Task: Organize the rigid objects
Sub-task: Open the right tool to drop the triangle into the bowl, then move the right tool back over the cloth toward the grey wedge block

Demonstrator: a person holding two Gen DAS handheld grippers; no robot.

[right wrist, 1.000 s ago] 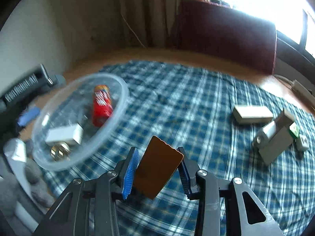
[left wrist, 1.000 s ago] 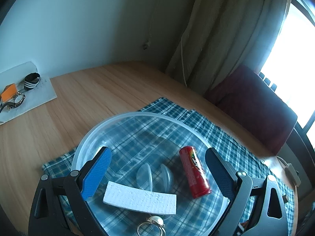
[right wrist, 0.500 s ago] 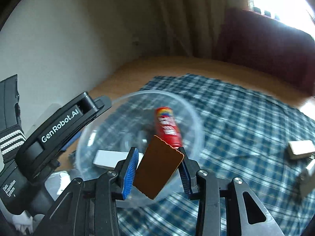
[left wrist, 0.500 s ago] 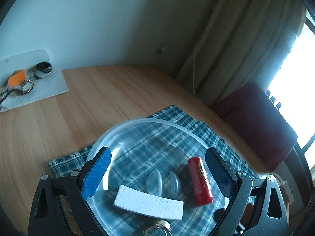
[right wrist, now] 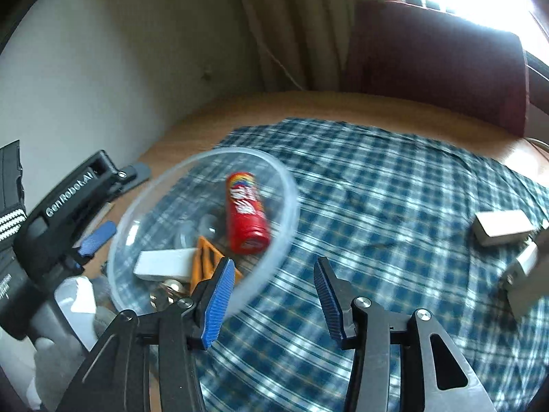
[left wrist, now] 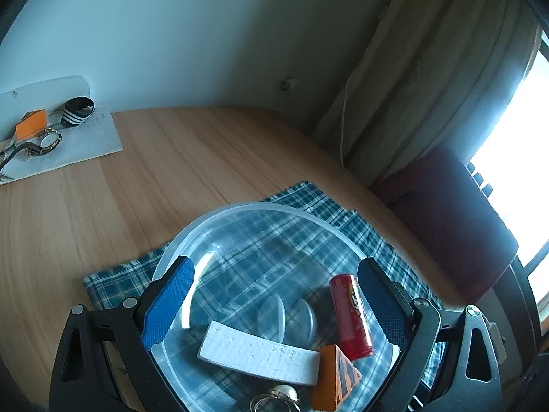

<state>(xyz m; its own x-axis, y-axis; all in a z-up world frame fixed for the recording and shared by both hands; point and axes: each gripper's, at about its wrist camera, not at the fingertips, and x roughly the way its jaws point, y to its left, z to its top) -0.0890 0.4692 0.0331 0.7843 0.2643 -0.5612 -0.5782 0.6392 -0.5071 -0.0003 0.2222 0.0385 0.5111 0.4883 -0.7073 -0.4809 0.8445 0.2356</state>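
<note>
Orange card now lies inside the clear bowl; half a second ago we saw it clamped between the blue pads of the right gripper, and now those pads stand apart with nothing between them. In the left wrist view the card rests tilted at the near side of the bowl, leaning against the white block and just beside the red can. Two small clear discs lie between block and can, and a metal ring with a pale bead sits at the nearest edge. We also note that the left view has tilted slightly, so the bowl sits lower in the picture than before.

Our left gripper holds its fingers wide, one pad on each side of the bowl; we cannot tell whether the pads touch the rim. Our right gripper hangs over the checked cloth, just beside the bowl's near rim, its left pad overlapping the rim in the picture.

Farther right on the cloth lie a pale box and some grey-white blocks, blurred. The cloth covers part of a wooden table. At the table's far corner a white sheet carries a wristwatch, a small orange item and a black striped band. Behind are a pale wall, a beige curtain, a dark red chair and a bright window.
</note>
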